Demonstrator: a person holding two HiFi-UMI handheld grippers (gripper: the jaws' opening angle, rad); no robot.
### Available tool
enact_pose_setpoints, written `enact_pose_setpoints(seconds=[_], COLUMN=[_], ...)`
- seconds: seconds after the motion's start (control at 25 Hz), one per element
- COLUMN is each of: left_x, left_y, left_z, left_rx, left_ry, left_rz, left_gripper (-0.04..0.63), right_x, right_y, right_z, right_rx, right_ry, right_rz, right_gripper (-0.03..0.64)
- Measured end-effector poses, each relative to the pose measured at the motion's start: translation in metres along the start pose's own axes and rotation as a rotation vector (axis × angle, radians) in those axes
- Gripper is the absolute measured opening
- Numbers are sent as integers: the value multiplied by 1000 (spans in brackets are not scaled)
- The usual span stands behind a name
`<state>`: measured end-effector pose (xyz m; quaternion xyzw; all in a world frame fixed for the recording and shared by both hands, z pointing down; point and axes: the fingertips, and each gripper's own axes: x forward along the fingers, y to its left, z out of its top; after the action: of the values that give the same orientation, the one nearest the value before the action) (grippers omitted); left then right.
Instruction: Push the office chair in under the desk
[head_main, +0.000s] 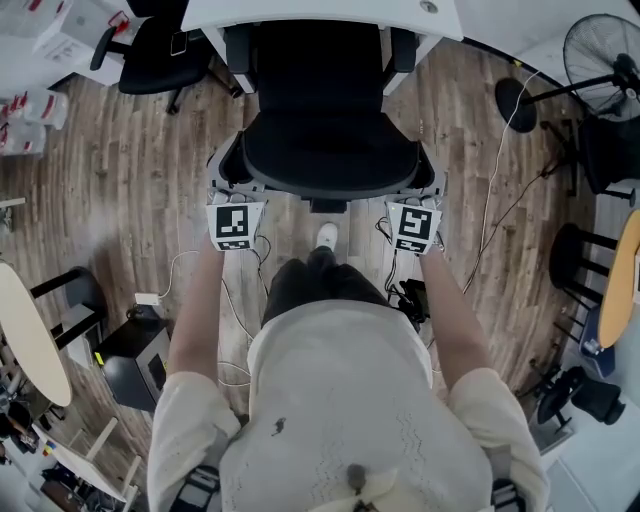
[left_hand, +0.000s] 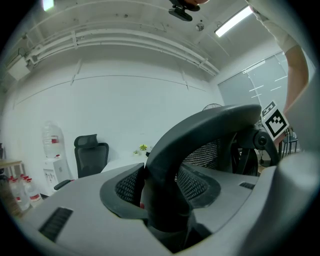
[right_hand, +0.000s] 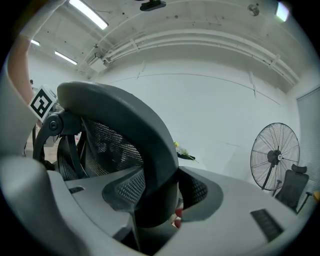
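The black office chair (head_main: 320, 130) stands in front of me with its seat toward the white desk (head_main: 300, 15) at the top of the head view. My left gripper (head_main: 226, 190) is at the left edge of the chair's back, and my right gripper (head_main: 426, 192) is at the right edge. In the left gripper view the curved black back frame (left_hand: 200, 135) fills the gap of the left gripper (left_hand: 165, 200), with both pads against it. The right gripper (right_hand: 155, 200) likewise clamps the back frame (right_hand: 125, 125). The chair's base is hidden under the seat.
A second black chair (head_main: 160, 55) stands at the desk's left end. A floor fan (head_main: 605, 50) and black stools (head_main: 580, 260) are at the right. Cables (head_main: 500, 180) run over the wooden floor, and a black box (head_main: 135, 360) and a round table (head_main: 30, 330) sit at the left.
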<state>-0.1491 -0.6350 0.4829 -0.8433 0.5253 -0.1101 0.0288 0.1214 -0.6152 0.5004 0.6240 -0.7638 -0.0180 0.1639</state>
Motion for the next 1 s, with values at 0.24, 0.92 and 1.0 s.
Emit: enact_pose_setpoints(seconds=[0.24,0.92,1.0], left_x=[10,32,37], left_y=[-5,6,10], left_z=[3,3,5], left_rx=[1,3,4], left_ry=[0,-10,-10], left_rz=[1,-4,-1], left_gripper=[219,219,219], right_x=[5,30,36], right_y=[-10,-15,-16], right_z=[-1,2,5], right_rx=[-4,-5,-7], right_ry=[0,-6,-6], right_rz=[1,-3,-2], right_gripper=[213,213,213])
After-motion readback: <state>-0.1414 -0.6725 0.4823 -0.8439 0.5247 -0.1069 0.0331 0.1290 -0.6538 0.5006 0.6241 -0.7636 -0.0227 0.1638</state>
